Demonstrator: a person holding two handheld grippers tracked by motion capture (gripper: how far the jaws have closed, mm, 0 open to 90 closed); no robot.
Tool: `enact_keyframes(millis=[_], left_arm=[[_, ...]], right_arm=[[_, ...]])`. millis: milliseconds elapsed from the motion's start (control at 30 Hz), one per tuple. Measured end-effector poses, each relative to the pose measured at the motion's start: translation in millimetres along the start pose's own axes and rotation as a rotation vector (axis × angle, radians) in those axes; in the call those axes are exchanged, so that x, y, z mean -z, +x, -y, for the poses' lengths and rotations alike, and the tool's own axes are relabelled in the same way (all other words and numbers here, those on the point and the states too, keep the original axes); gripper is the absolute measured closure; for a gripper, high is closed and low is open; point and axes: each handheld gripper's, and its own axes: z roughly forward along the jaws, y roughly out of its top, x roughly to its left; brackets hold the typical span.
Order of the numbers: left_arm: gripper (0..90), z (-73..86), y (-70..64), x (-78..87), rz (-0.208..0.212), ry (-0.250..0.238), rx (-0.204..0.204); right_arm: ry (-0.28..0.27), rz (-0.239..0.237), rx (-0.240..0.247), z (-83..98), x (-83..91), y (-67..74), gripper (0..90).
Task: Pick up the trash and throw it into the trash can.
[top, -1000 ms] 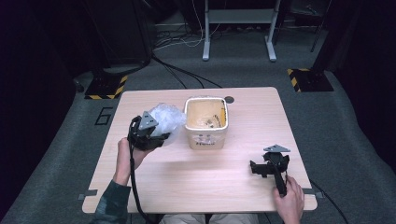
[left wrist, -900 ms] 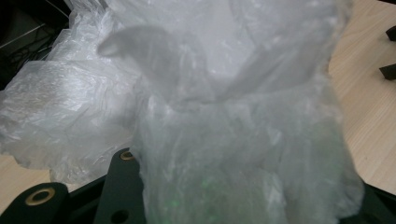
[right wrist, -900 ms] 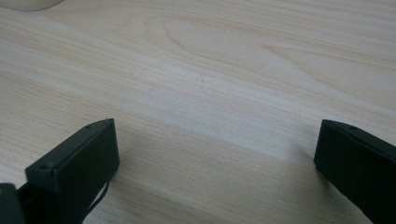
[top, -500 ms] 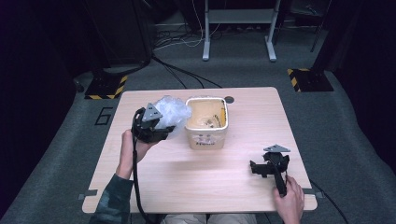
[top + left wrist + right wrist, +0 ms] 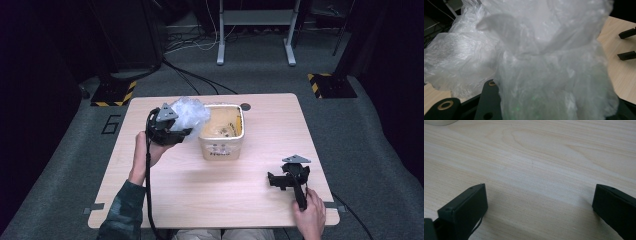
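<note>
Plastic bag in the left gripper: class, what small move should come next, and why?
Probably carry the plastic bag a little further right, over the bin. The left gripper holds it crumpled beside the bin's left rim, not yet above the opening. The right gripper rests open on the table.

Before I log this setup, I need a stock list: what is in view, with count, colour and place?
Crumpled clear plastic bag: one, translucent white, held up just left of the tub.
Square cream plastic tub: one, cream, mid-table.
Light wooden table: one, pale wood, centre.
Black-and-yellow striped stand bases: two, on the grey floor beyond the table.
Left hand-held gripper: one, black, shut on the bag.
Right hand-held gripper: one, black, jaws open, resting on the table's near right.
</note>
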Motion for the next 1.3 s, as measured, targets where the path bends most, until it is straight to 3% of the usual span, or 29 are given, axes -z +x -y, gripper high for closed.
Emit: enact_keyframes(millis=[767, 1300], left_arm=[[52.4, -34.9, 0.3, -38.5, 0.051, -0.004, -0.014], [52.3, -41.2, 2.2, -74.7, 0.095, 0.037, 0.011]], right_arm=[[0.0, -0.001, 0.0, 0.0, 0.0, 0.0, 0.0], [0.0, 0.0, -0.007, -0.2, 0.0, 0.4, 0.0]])
